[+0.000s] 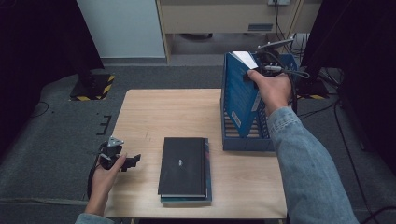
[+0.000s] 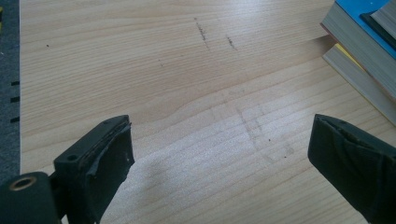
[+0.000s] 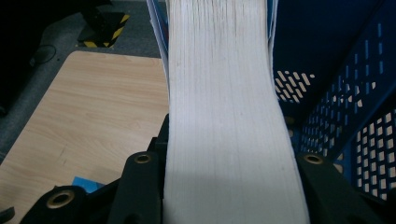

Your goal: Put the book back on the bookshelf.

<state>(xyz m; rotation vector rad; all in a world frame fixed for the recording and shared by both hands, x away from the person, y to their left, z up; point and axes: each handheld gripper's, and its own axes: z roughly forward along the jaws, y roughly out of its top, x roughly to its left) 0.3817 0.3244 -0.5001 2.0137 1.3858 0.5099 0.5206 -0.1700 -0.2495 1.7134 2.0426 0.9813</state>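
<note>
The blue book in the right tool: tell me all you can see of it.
The blue book is a thick softcover with a blue cover and a white label near its lower edge. It stands tilted in the blue perforated file rack at the table's right. The right tool clamps its top; in the right gripper view the cream page block fills the gap between the jaws.

The right gripper (image 1: 267,65) clamps a blue book (image 1: 239,95) upright in the blue rack (image 1: 246,140), far right of the stacked books (image 1: 184,168).

The counter (image 1: 154,112) is pale matt wood grain. The blue rack (image 1: 261,137) looks like perforated plastic; the held book (image 3: 229,116) shows rough paper page edges; the black book (image 1: 183,165) has a matt cover.
</note>
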